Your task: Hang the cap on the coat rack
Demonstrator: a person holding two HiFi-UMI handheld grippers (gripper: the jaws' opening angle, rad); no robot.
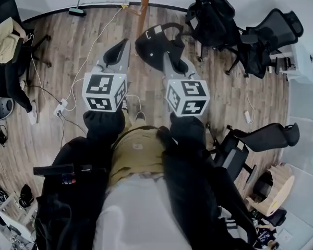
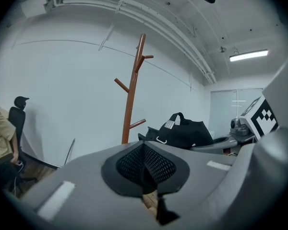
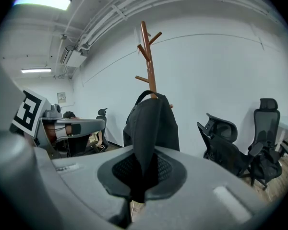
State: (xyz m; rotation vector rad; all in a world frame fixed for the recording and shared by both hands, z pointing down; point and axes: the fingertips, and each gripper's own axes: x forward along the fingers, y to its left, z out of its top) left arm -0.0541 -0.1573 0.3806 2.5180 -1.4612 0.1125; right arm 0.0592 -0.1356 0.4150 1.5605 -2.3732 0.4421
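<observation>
My right gripper [image 1: 166, 56] is shut on a black cap [image 1: 155, 45], pinching its fabric between the pads. In the right gripper view the cap [image 3: 151, 123] hangs up and forward from the jaws and covers the lower stem of the brown wooden coat rack [image 3: 148, 56]. The coat rack [image 1: 144, 4] stands ahead by the white wall, its pegs bare. My left gripper [image 1: 123, 45] is beside the cap on the left, shut with nothing in it. In the left gripper view, the cap [image 2: 185, 131] is to the right of the rack [image 2: 132, 99].
Black office chairs [image 1: 219, 14] crowd the right side, with another [image 1: 250, 145] near my right leg. A person sits at the far left [image 1: 5, 46]. Cables and a power strip [image 1: 60, 107] lie on the wood floor. A broom [image 1: 77, 10] leans by the wall.
</observation>
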